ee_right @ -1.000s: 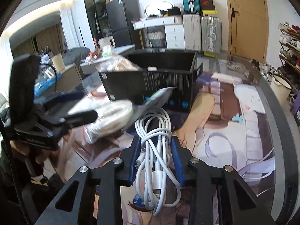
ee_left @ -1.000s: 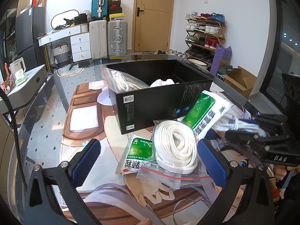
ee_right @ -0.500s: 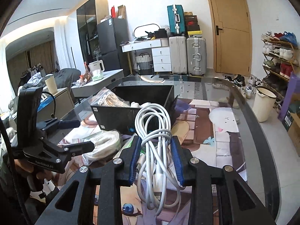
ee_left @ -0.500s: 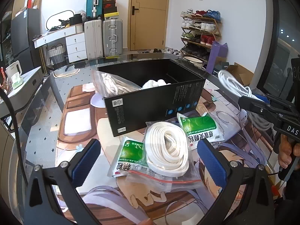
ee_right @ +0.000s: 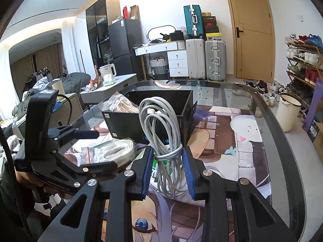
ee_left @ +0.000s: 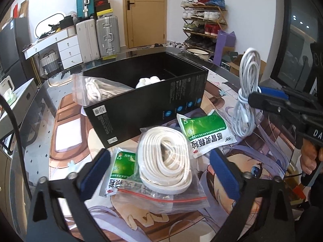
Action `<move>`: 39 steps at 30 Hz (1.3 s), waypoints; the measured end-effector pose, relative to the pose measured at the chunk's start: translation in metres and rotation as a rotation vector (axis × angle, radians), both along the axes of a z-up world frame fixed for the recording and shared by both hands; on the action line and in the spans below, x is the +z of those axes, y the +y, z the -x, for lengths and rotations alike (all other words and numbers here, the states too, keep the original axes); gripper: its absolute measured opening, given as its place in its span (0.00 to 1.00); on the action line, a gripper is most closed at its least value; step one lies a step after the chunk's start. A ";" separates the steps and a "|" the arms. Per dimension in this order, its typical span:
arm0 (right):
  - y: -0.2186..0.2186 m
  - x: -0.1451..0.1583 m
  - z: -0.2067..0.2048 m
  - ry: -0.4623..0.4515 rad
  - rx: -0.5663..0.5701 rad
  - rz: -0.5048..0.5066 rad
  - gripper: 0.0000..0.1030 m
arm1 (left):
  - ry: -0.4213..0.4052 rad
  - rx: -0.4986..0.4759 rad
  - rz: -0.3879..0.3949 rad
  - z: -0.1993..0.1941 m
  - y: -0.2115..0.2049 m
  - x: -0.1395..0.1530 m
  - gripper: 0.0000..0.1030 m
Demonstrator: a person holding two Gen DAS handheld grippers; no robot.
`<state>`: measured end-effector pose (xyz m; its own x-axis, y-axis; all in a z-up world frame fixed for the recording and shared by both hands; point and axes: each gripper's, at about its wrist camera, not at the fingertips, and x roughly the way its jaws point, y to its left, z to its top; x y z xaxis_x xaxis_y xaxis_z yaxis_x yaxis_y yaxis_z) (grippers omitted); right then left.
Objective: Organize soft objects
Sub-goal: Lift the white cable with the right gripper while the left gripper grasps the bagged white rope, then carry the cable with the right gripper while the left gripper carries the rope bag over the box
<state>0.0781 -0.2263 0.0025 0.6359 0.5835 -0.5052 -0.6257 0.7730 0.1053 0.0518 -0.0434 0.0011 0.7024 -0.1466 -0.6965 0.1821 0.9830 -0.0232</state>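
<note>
My right gripper [ee_right: 167, 168] is shut on a coiled white cable [ee_right: 161, 125] and holds it upright above the table, right of the black box [ee_left: 153, 98]; the cable also shows in the left wrist view [ee_left: 247, 92]. My left gripper [ee_left: 161, 173] is open, its pads either side of a bagged white strap coil [ee_left: 164, 163] lying on the table. Two green-and-white sachets [ee_left: 206, 133] lie beside the coil. The black box holds a bagged rope [ee_left: 97, 89] and white soft items [ee_left: 149, 80].
The glass table [ee_right: 268, 133] has a cartoon mat under it. Suitcases [ee_right: 203, 58], a white dresser and a door stand behind. A shoe rack [ee_left: 203, 22] and a white bin [ee_right: 287, 114] are to the right. A side counter with a kettle is at the left.
My right gripper has lifted the white cable off the table and raised it beside the box. The sachet that rode up with it has dropped back onto the table. My left gripper stayed open over the strap bag.
</note>
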 end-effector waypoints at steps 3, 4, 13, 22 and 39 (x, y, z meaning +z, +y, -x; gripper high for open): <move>-0.001 0.003 0.002 -0.007 -0.002 -0.009 0.28 | 0.019 -0.008 -0.009 -0.002 -0.002 -0.003 0.68; 0.000 0.004 0.003 -0.009 -0.002 -0.010 0.28 | 0.022 -0.013 -0.007 -0.002 -0.003 -0.003 0.63; -0.004 0.009 0.004 -0.026 -0.001 -0.030 0.28 | -0.003 -0.018 0.037 0.003 0.004 0.004 0.35; -0.005 0.017 0.008 -0.049 0.001 -0.052 0.28 | -0.051 -0.008 0.092 0.013 0.017 0.022 0.33; 0.017 0.050 0.002 -0.113 0.040 -0.095 0.28 | -0.161 0.026 0.134 0.009 0.036 0.071 0.27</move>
<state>0.0766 -0.2095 0.0526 0.6608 0.6514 -0.3729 -0.6680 0.7369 0.1037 0.0429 -0.0075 0.0723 0.8079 -0.2104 -0.5504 0.1685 0.9776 -0.1263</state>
